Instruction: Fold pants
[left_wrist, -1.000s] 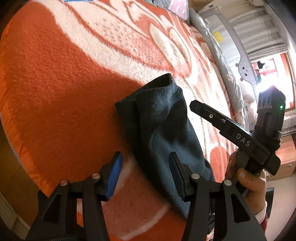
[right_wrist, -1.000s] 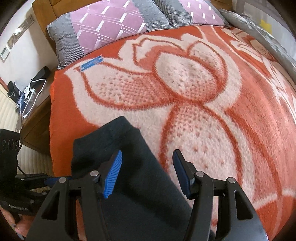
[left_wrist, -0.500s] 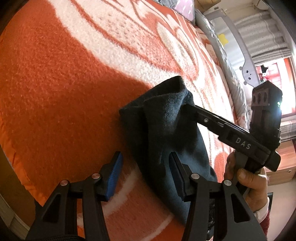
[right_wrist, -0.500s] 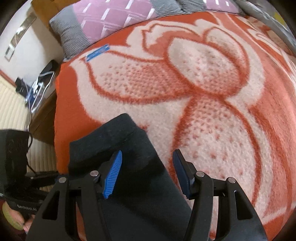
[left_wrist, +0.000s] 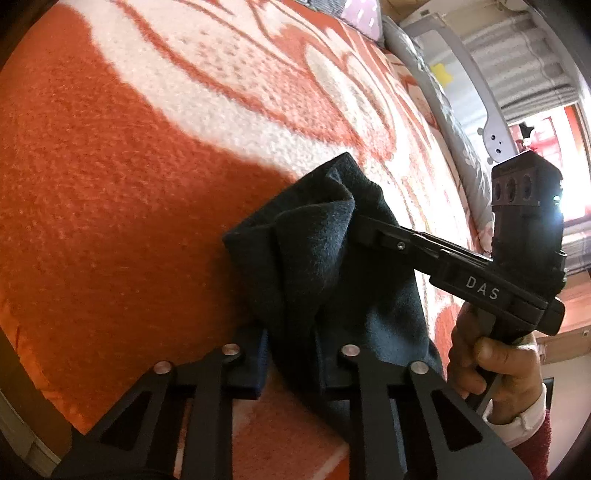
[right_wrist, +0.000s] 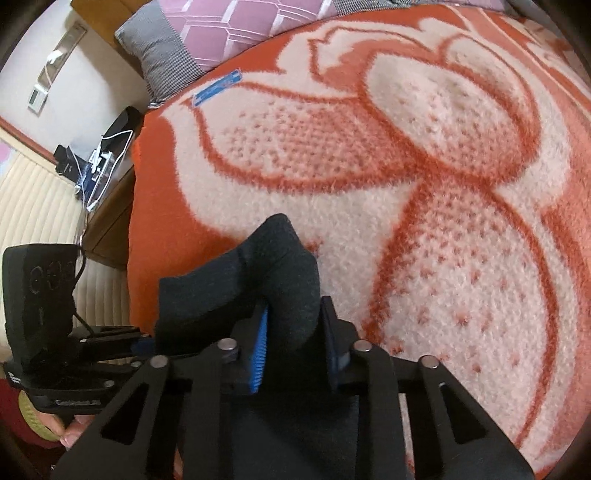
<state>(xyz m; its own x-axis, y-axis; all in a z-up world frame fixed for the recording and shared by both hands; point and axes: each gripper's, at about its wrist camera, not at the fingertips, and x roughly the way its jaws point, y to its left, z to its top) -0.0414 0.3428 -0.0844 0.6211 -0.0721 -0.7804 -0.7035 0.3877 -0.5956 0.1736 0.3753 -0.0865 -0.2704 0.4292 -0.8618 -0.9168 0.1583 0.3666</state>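
Note:
Dark blue-grey pants lie folded in a narrow strip on an orange and cream blanket. At their near left edge my left gripper is closing, and its pads press a fold of the cloth. My right gripper is also closing, its blue pads squeezing a bunched hump of the pants at the end corner. In the left wrist view the right gripper bites that raised corner, with a hand on its handle. The left gripper shows at the lower left of the right wrist view.
The bed's edge runs just left of the pants, with a wooden nightstand carrying cables and devices beyond it. Purple and grey pillows sit at the head. A grey bed rail lines the far side.
Both grippers came down onto the pants, and their jaws went from wide apart to closed on the cloth. The end of the pants is now bunched up.

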